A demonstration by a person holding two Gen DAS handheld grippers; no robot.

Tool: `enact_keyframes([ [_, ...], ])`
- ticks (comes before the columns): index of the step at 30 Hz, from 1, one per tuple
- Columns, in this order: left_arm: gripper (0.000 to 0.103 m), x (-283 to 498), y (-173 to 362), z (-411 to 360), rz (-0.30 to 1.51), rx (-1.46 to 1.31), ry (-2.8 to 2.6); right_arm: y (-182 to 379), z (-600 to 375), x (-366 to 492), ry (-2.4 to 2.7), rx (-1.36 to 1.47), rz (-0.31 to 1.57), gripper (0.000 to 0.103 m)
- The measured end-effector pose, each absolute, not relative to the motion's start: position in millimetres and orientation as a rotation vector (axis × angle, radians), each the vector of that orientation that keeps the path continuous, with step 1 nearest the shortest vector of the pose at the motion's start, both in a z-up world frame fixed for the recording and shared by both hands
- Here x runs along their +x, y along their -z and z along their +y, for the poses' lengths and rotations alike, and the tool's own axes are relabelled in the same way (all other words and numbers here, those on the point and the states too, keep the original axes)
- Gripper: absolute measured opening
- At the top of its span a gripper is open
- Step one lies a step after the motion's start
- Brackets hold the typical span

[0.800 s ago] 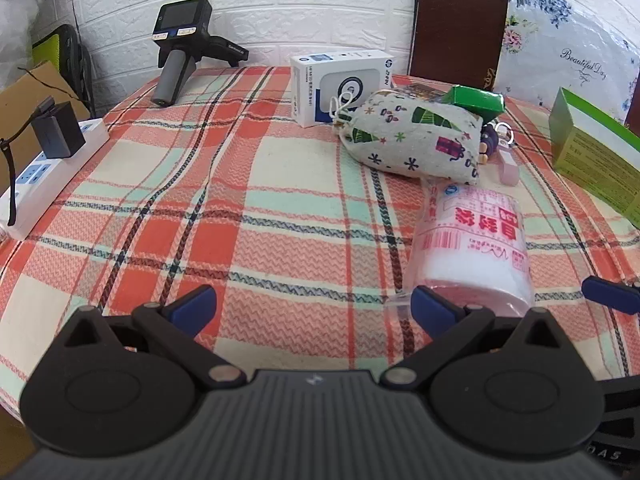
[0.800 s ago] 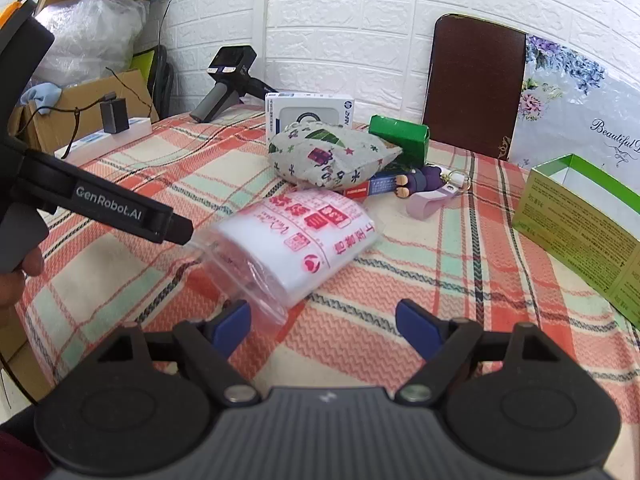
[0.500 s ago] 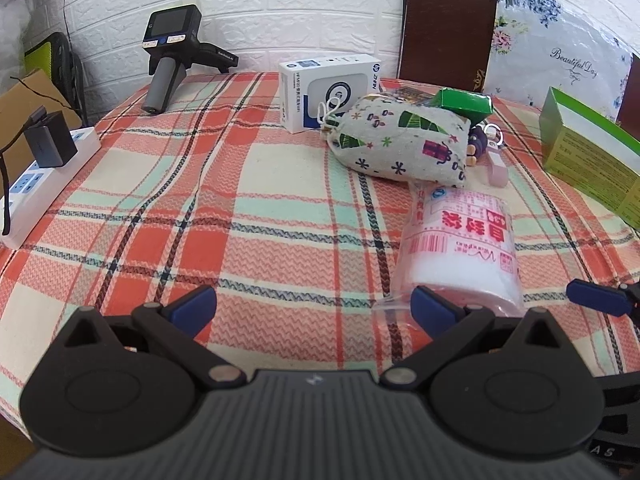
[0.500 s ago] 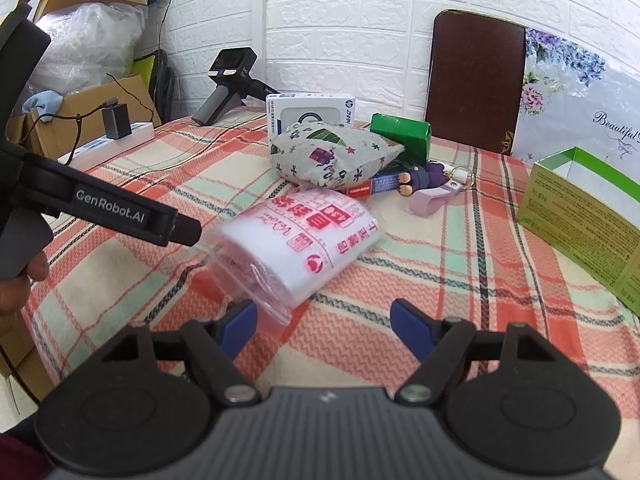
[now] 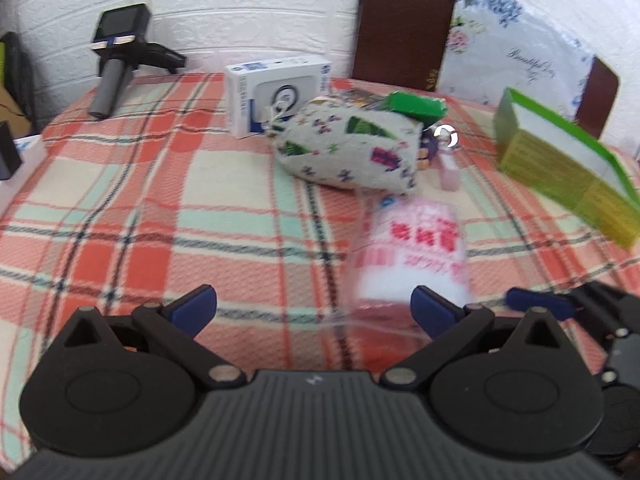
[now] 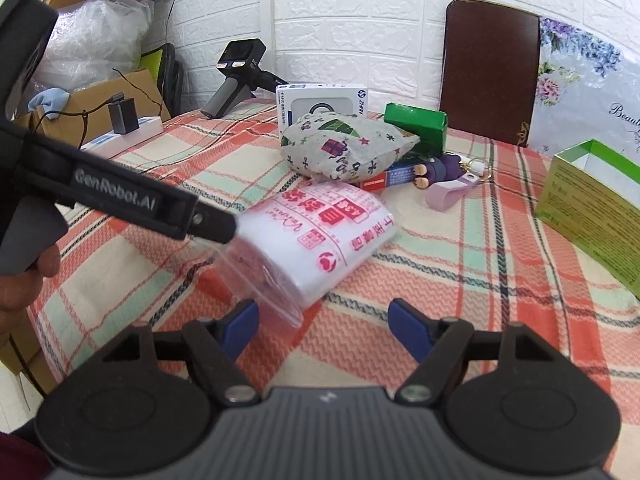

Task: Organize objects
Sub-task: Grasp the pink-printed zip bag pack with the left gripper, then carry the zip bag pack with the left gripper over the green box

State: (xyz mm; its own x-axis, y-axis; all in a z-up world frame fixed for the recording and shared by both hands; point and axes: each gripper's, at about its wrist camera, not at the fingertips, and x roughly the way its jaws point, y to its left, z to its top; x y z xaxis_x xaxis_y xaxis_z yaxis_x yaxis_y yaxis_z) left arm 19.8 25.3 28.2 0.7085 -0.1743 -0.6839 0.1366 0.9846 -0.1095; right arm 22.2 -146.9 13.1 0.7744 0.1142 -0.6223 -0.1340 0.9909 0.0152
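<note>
A clear plastic pack with red print (image 5: 412, 252) (image 6: 320, 240) lies on the plaid tablecloth (image 5: 160, 208). My left gripper (image 5: 312, 308) is open, its right finger at the pack's near end; it also shows from the side in the right wrist view (image 6: 216, 228), touching the pack. My right gripper (image 6: 322, 326) is open, its left finger by the pack's clear flap. Behind the pack lie a patterned cloth pouch (image 5: 348, 148) (image 6: 344, 148), a white box (image 5: 276, 92) (image 6: 320, 104), a small green box (image 5: 416, 106) (image 6: 416, 122) and a purple figure keychain (image 6: 440, 172).
An open green carton (image 5: 560, 168) (image 6: 592, 208) stands at the right. A black handheld device (image 5: 116, 52) (image 6: 236, 76) sits at the back left. A power strip with a black adapter (image 6: 124, 128) lies at the left edge. Brown chair back (image 6: 488, 64) against the wall.
The left gripper has moved forward and swung right, blurring its view; its finger now meets the pack. The right gripper has edged closer. Both stay open.
</note>
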Motion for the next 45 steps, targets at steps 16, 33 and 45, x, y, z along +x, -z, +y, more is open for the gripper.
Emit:
enact_keyframes([
  [16,0.069,57,-16,-8,0.860,-0.135,0.378,-8,-142,61,-0.189,-0.022,0.683,0.069],
  [33,0.067,56,-17,-137,0.889,0.005,0.561,-9,-231,2,0.052,0.062,0.660,0.057],
  [45,0.072,48,-16,-241,0.889,0.134,0.698,-8,-304,-39,0.244,0.135,0.627,0.060],
])
